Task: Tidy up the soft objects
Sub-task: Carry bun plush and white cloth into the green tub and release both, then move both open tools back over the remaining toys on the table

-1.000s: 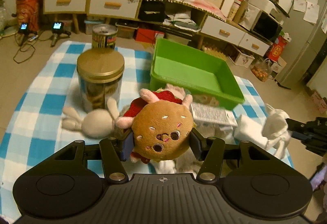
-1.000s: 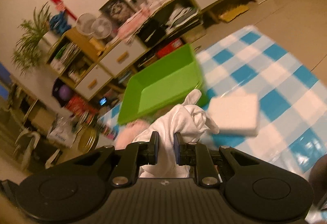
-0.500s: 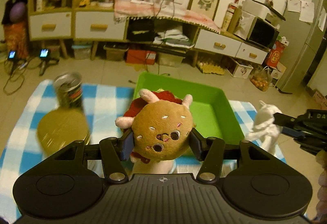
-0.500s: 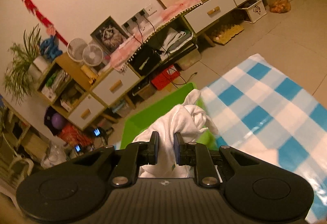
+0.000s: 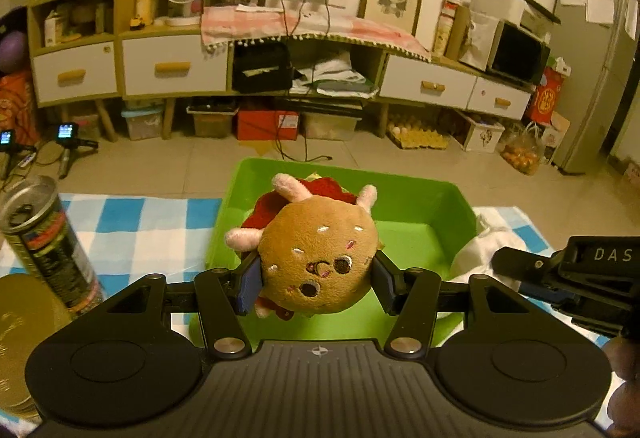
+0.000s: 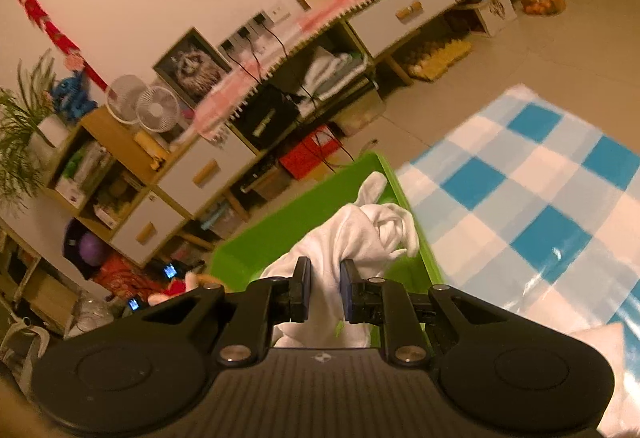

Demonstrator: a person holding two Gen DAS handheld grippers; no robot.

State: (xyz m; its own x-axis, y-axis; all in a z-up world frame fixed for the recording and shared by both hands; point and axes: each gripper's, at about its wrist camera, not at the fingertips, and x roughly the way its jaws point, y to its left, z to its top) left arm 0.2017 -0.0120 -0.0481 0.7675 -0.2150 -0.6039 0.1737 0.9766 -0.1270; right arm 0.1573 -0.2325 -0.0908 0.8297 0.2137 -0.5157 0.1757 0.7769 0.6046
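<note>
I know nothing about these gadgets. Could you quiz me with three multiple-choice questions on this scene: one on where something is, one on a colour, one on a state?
1. Where is the burger plush?
A. over the green bin
B. on a shelf
C. on the bare floor

2. What colour is the glove in the right gripper?
A. red
B. white
C. black

3. How does the left gripper stand?
A. open, empty
B. shut on the burger plush
C. shut on the can

Answers: 1 A, the green bin lies behind and beneath it. 2 B, the cloth is plainly white. 3 B, both pads press the plush's sides.
</note>
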